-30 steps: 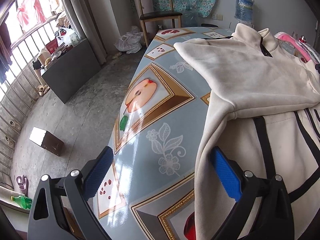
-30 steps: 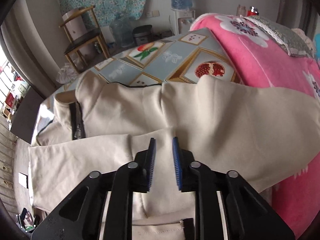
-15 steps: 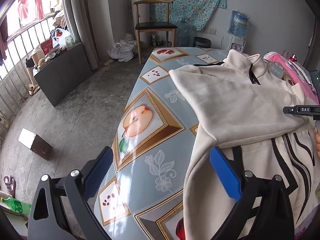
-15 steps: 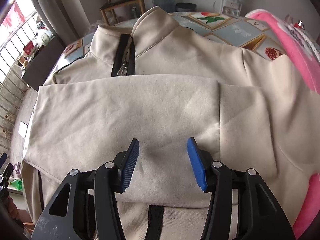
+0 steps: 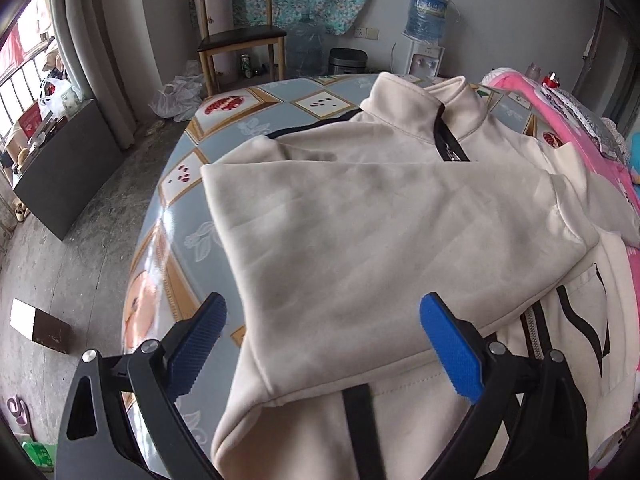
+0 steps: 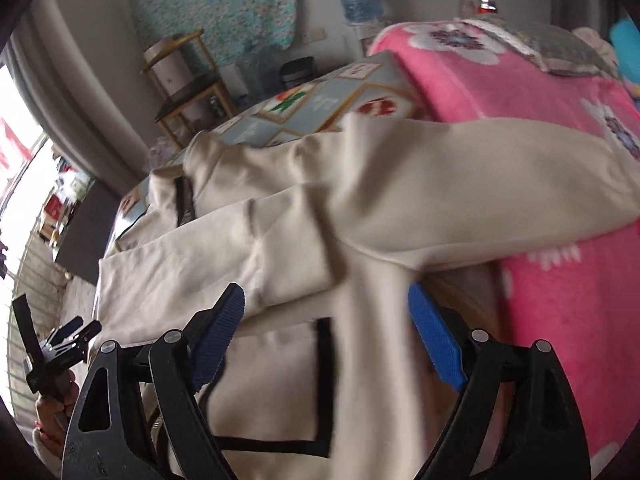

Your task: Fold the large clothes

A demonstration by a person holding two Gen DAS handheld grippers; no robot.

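Left wrist view: the left gripper [image 5: 320, 340] hangs over the near part of the cream jacket [image 5: 380, 220], jaws wide apart, blue pads clear of the cloth and holding nothing. One sleeve [image 5: 360, 240] lies folded across the jacket's chest, its cuff end toward the table's left edge. Beyond the sleeve, the jacket's collar [image 5: 424, 100] and black zipper [image 5: 448, 144] point away from the camera. The jacket lies flat on the table [image 5: 188, 168], whose cloth shows fruit panels. Right of the jacket lies a pink blanket [image 5: 560, 120]. Past the table's far edge stand a wooden chair [image 5: 240, 40] and a water dispenser [image 5: 426, 28].

Right wrist view (blurred): the right gripper [image 6: 326, 336] is above the jacket's lower front, its jaws opening, with cloth under the gap but no pad pressing on it. The jacket's other sleeve [image 6: 480, 184] extends rightward onto the pink blanket. At the picture's lower left edge, a hand [image 6: 52, 408] holds the left gripper.
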